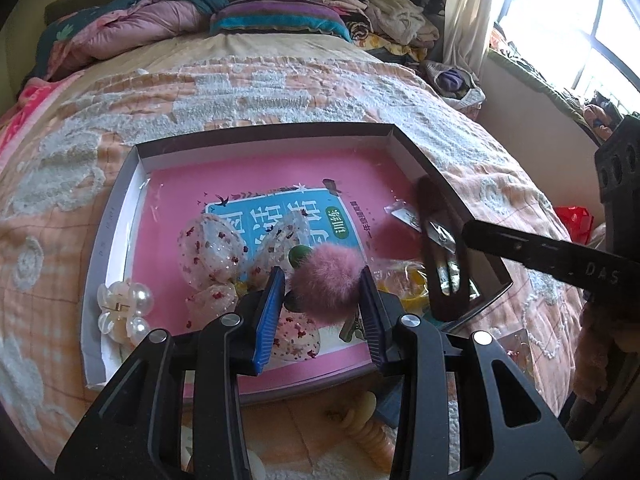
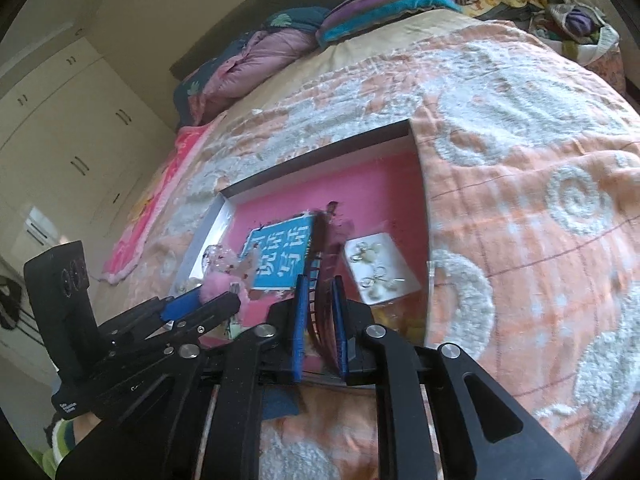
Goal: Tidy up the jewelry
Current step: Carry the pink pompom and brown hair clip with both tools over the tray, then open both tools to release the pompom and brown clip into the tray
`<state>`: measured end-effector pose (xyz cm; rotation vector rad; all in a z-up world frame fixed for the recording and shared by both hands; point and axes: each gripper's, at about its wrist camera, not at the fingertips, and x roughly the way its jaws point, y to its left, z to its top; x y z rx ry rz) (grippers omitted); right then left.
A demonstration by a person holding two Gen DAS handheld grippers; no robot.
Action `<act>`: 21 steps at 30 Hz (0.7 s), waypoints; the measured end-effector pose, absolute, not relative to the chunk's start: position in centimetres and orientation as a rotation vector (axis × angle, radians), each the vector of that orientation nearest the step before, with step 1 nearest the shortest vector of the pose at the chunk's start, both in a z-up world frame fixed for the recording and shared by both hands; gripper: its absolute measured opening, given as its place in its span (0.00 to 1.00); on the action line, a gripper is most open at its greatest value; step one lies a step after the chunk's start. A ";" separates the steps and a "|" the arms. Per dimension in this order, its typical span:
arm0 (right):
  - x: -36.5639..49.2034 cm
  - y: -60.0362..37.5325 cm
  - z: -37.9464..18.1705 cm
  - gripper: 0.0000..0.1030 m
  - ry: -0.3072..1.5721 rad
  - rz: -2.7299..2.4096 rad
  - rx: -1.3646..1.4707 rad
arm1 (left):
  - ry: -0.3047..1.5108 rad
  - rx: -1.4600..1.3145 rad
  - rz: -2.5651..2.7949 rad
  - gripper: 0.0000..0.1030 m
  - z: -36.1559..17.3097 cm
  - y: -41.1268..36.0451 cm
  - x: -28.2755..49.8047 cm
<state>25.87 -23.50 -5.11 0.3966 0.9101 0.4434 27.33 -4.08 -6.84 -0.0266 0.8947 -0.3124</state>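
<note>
A shallow box (image 1: 116, 216) with a pink book inside lies on the bed. My left gripper (image 1: 322, 280) is shut on a pink fluffy pom-pom (image 1: 326, 280) over the box. My right gripper (image 2: 320, 312) is shut on a dark brown hair clip (image 2: 320, 264), which also shows in the left wrist view (image 1: 444, 256) at the box's right wall. A sheer bow with red flecks (image 1: 212, 252), a pearl claw clip (image 1: 124, 308) and a card of earrings (image 2: 380, 270) lie in the box.
The box sits on an orange and white quilt (image 1: 240, 96). Pillows and folded bedding (image 1: 276, 16) lie at the head of the bed. A beige ridged object (image 1: 364, 424) lies under my left gripper. A window (image 1: 572, 24) is at the right. Wardrobes (image 2: 72, 128) stand at the left.
</note>
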 end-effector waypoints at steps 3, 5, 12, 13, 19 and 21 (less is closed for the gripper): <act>25.5 -24.1 -4.6 0.33 0.887 0.425 0.398 | 0.897 -0.027 -0.307 0.28 -6.9 -4.2 27.3; 24.9 -24.6 -4.0 0.36 0.866 0.415 0.397 | 0.894 -0.029 -0.301 0.28 -6.8 -4.2 27.3; 22.7 -25.2 -1.3 0.58 0.774 0.388 0.351 | 0.880 -0.014 -0.281 0.42 -5.8 -4.4 26.8; 22.4 -25.3 -1.0 0.61 0.765 0.386 0.345 | 0.876 -0.015 -0.279 0.44 -5.6 -4.3 26.7; 20.2 -25.6 1.5 0.79 0.687 0.368 0.306 | 0.837 -0.011 -0.257 0.60 -3.7 -4.1 25.5; 19.6 -25.8 2.2 0.82 0.669 0.375 0.319 | 0.823 -0.007 -0.249 0.62 -3.0 -4.0 25.1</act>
